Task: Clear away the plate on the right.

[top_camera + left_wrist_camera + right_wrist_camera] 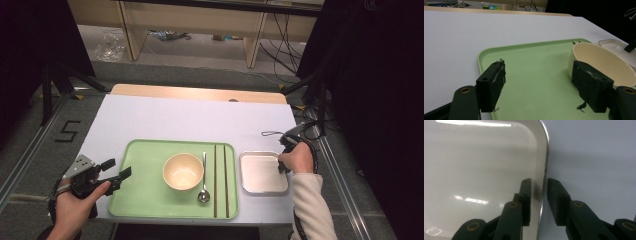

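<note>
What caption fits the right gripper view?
Right tongs straddle the metal tray's rim, one jaw inside, one outside.

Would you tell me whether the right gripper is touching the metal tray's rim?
Cannot tell: in the right gripper view the right gripper straddles the metal tray rim, contact unclear.

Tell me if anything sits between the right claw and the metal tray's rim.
Nothing visible does. The right claw already straddles the rim of the metal tray, one jaw inside the tray and one outside over the white table, with slight gaps still showing.
</note>
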A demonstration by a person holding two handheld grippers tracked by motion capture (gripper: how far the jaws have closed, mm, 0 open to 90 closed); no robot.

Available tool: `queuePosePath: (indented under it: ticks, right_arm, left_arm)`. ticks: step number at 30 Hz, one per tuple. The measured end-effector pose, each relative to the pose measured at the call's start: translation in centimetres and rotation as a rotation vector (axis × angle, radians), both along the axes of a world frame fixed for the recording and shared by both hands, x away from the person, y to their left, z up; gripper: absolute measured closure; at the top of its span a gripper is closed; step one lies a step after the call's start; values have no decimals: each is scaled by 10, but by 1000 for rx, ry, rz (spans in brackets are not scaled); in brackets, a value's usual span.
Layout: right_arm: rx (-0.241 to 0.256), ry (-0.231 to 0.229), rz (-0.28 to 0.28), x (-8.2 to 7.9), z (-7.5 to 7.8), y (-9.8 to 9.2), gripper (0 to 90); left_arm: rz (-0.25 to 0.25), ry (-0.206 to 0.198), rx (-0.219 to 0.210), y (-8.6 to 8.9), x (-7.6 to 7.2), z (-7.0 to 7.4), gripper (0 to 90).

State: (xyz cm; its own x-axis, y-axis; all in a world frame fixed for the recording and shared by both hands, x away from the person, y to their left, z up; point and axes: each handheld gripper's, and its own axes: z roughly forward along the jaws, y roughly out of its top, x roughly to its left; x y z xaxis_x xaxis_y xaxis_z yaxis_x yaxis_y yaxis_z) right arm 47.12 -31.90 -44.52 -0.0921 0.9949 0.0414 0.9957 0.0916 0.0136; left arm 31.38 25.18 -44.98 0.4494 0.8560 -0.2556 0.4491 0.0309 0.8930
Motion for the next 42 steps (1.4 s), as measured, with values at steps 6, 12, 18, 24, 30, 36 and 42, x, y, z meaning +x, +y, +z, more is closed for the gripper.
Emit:
queuePosePath:
  ticks: [6,12,18,24,30,36,42]
  right_arm:
    - [12,-8,-19,0,-1,1,803]
    - [21,17,-46,1,0,-2,837]
    - [27,12,-75,1,-1,-3,847]
    - [39,19,-148,-2,7,2,863]
    - [58,-2,-185,-6,20,5,884]
    - [76,-12,-195,-10,38,5,899]
    - [92,-42,-165,-12,44,3,899]
  left_arm:
    - [0,0,2,0,0,0,271]
    - [-1,0,3,0,0,0,271]
    - [0,0,3,0,0,0,271]
    - [0,1,3,0,0,0,271]
    - [0,0,1,0,0,0,272]
    - [0,-1,-1,0,0,1,272]
    - [1,-4,-4,0,0,2,272]
